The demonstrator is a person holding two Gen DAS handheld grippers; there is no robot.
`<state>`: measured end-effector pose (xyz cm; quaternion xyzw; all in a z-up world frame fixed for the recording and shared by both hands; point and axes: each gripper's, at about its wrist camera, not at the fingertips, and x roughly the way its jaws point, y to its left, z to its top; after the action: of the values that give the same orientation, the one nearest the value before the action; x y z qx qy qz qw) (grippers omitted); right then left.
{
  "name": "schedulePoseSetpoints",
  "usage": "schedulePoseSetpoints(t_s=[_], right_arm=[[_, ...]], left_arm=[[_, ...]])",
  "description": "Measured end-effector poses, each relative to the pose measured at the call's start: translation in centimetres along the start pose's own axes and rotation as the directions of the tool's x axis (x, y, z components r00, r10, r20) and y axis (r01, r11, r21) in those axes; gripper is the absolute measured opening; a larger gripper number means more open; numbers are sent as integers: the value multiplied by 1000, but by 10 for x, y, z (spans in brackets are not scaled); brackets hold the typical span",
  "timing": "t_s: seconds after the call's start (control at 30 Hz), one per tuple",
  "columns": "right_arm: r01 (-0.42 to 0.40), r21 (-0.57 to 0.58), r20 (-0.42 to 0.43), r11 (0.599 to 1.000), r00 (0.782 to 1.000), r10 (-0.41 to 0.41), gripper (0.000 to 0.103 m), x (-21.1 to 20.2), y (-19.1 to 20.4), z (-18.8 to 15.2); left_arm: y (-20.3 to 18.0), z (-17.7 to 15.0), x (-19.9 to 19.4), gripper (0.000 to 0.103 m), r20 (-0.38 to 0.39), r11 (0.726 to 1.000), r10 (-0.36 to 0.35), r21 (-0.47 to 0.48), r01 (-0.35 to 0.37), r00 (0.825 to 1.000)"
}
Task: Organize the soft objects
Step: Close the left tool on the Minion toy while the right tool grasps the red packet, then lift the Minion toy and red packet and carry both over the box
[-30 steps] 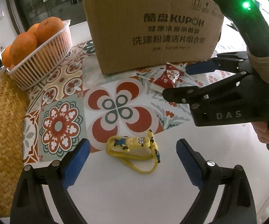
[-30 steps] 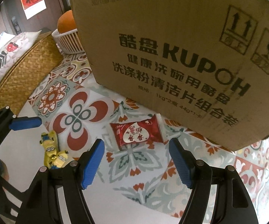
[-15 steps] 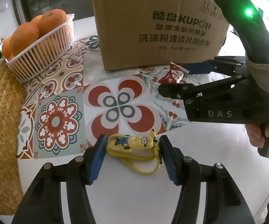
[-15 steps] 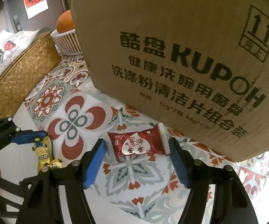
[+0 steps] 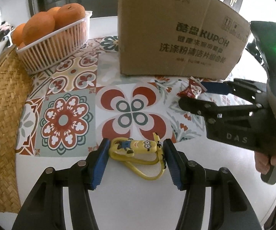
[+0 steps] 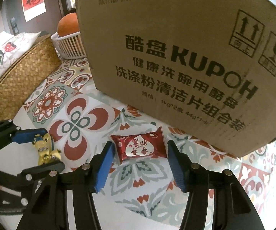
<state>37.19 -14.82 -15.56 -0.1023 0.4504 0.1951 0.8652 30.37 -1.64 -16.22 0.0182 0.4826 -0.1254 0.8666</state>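
A yellow Minion toy [image 5: 138, 147] with a yellow loop lies on the table at the edge of the patterned mat. My left gripper [image 5: 136, 160] has its blue pads against both ends of the toy, which rests on the table. A red candy packet [image 6: 140, 147] lies on the mat in front of the cardboard box [image 6: 186, 61]. My right gripper [image 6: 140, 166] straddles the packet, with a pad close to each end. The packet [image 5: 192, 91] and the right gripper [image 5: 199, 95] also show in the left wrist view. The toy [image 6: 44, 146] shows in the right wrist view.
A white basket of oranges [image 5: 55, 38] stands at the back left. A woven straw mat [image 5: 2, 115] lies along the left. The patterned mat [image 5: 65, 118] covers the middle of the white table [image 5: 138, 201].
Both grippers have narrowed. The left jaws closed in from wide open onto the toy's ends. The right jaws moved forward and closed in around the candy packet.
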Motion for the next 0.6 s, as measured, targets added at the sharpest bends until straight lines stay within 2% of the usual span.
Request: schedulePoseSetpoints(t_s=[0.6], right_arm=[[41, 87, 75, 995, 996, -47, 57, -54, 3, -5]], left_arm=[[-5, 9, -40, 56, 121, 1000, 10, 1, -10, 993]])
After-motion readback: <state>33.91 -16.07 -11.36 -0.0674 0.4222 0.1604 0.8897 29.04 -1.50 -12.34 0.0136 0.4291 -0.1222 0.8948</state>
